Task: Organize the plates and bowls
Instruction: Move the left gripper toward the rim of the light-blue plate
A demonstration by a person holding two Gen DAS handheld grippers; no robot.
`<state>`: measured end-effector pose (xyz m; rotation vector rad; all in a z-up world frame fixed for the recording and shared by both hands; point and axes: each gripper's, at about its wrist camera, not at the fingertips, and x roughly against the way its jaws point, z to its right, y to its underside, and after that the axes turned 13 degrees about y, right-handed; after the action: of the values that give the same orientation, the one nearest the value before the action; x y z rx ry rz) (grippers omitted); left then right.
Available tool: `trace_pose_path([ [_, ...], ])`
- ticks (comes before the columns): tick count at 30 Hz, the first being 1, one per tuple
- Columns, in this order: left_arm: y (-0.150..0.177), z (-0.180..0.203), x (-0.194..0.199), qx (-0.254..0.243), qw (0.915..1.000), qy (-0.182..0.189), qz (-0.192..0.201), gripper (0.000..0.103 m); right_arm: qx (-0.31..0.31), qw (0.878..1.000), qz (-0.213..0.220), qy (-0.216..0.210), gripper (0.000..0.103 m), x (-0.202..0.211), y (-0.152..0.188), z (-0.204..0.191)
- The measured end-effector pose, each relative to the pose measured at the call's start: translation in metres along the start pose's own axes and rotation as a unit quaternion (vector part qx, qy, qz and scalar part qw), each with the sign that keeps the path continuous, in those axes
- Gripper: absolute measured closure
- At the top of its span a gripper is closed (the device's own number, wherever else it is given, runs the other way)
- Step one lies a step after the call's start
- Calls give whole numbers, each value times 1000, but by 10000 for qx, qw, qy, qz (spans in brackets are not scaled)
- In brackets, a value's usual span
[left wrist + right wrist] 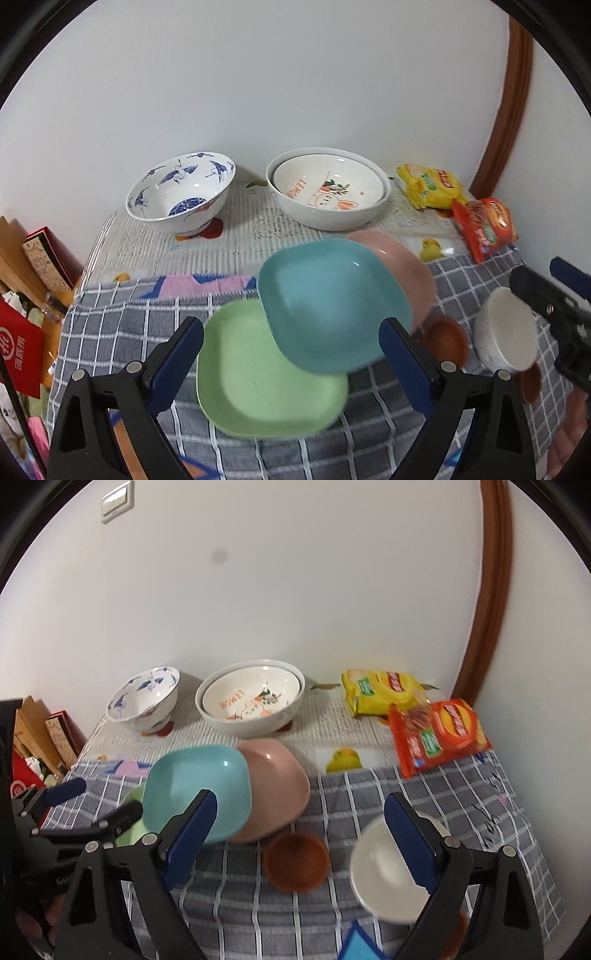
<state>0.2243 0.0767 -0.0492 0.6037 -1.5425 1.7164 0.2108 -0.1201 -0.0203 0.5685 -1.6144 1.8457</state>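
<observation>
A green plate, a blue plate and a pink plate lie overlapped on the checked cloth. My left gripper is open above the green and blue plates. My right gripper is open; its right finger overlaps a small white bowl, touching or not I cannot tell. A small brown bowl sits between its fingers, lower down. A blue-patterned bowl and a white bowl holding a Lemon dish stand at the back.
Yellow and orange snack bags lie at the back right. Boxes and a red bag stand off the table's left edge. The white wall is close behind. Another brown bowl sits near the white one.
</observation>
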Motion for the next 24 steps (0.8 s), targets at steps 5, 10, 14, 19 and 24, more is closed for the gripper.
trace_pose_path([
  [5,-18,-14,-27,160,9998,85,-70,16,-57,10000,51,-43,11,-35,-21,-12],
  [10,-32,-25,-54,92,9999,35,-110,18,117,9999,85,-18,11,-67,-31,-30],
  [14,-38,-32,-76,80,9994,133,-312,20,135,9973,-344,-630,14,-95,-25,-39],
  [19,-41,-40,-96,170,9985,333,-394,29,294,9946,-623,-772,34,-114,-12,-50],
  [24,-39,-44,-114,199,9978,369,-514,41,504,9925,-792,-788,36,-116,-3,-56],
])
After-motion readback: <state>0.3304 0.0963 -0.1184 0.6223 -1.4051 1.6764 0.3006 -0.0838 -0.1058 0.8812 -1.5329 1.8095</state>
